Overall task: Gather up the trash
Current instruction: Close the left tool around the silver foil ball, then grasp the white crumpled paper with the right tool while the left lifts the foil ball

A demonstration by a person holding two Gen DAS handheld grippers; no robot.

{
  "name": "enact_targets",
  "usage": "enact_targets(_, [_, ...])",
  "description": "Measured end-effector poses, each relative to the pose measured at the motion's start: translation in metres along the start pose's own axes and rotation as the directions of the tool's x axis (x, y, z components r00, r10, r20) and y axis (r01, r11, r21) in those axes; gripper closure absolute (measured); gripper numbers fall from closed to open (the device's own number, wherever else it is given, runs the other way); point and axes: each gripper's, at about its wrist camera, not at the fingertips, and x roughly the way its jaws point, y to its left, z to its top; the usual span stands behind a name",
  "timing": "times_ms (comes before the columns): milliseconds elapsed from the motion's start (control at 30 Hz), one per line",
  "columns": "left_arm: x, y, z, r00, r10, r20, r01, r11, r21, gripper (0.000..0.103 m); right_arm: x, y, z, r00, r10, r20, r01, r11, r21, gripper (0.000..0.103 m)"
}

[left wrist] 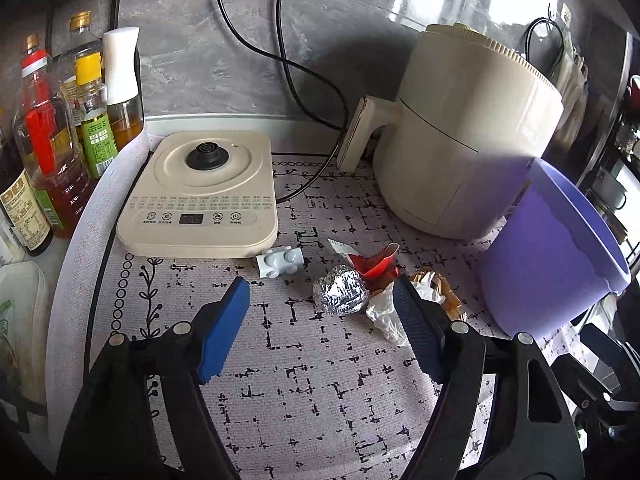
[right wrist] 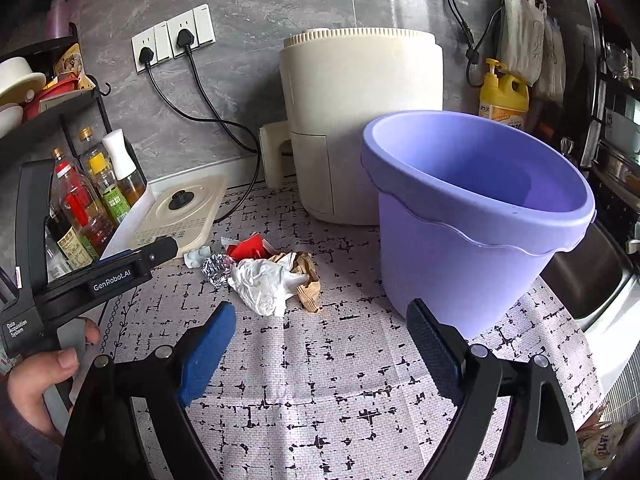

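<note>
Currently both grippers are above the trash pile, nothing held. Left gripper (left wrist: 320, 298): jaws wide apart, empty; no pad presses anything, though the right pad overlaps the tissue's edge in view and contact can't be told. Right gripper (right wrist: 322, 318): jaws also wide, empty, bare patterned grey table mat (right wrist: 340, 380) between them.

Trash relative to the left jaws: crumpled silver foil ball (left wrist: 341, 291) sits just ahead, between the fingertips, nearer the right pad. Crumpled white tissue (left wrist: 386, 312) lies at the right pad, partly hidden behind it. Torn red paper carton (left wrist: 374, 266) is just beyond the foil; crumpled brown paper (left wrist: 438, 286) is past the right pad. Pale blue plastic brick (left wrist: 280, 262) is ahead, left of the foil, apart from the pile.

Relative to the right jaws: pile is ahead and left; empty lilac plastic bucket (right wrist: 476, 216) stands upright just ahead of the right pad.

Likely step: left picks the foil first. Advice:
- centre the foil between the pads before closing
- keep the right pad off the tissue, or take both deliberately
- squeeze gently, foil deforms
- keep the right gripper clear of the bucket rim.
</note>
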Motion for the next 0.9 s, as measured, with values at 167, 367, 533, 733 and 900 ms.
enact_targets(167, [0.028,-0.001,-0.004,0.999,-0.007,-0.041,0.007,1.000,-0.008,0.038,0.005,-0.008,-0.003,0.999,-0.034,-0.013,0.034,0.999,0.008,0.019])
enact_targets(367, [0.054,0.001,-0.006,0.998,-0.011,-0.067,0.009,0.999,-0.031,0.038,0.015,-0.011,-0.007,0.998,-0.060,-0.027,0.060,0.998,-0.005,0.021])
enact_targets(533, [0.070,-0.001,-0.008,0.996,-0.021,-0.092,0.016,0.998,-0.053,0.044,0.017,-0.011,-0.006,0.997,-0.070,-0.025,0.070,0.997,-0.012,0.021])
enact_targets(733, [0.062,0.007,-0.009,0.997,0.000,-0.072,-0.008,0.994,-0.111,0.064,0.020,-0.002,-0.003,0.999,-0.043,-0.020,0.042,0.998,-0.046,0.021])
enact_targets(900, [0.039,0.021,-0.010,0.998,0.053,-0.043,-0.058,0.992,-0.115,0.064,0.032,0.016,-0.002,0.999,0.018,-0.030,-0.020,0.997,-0.074,0.021])
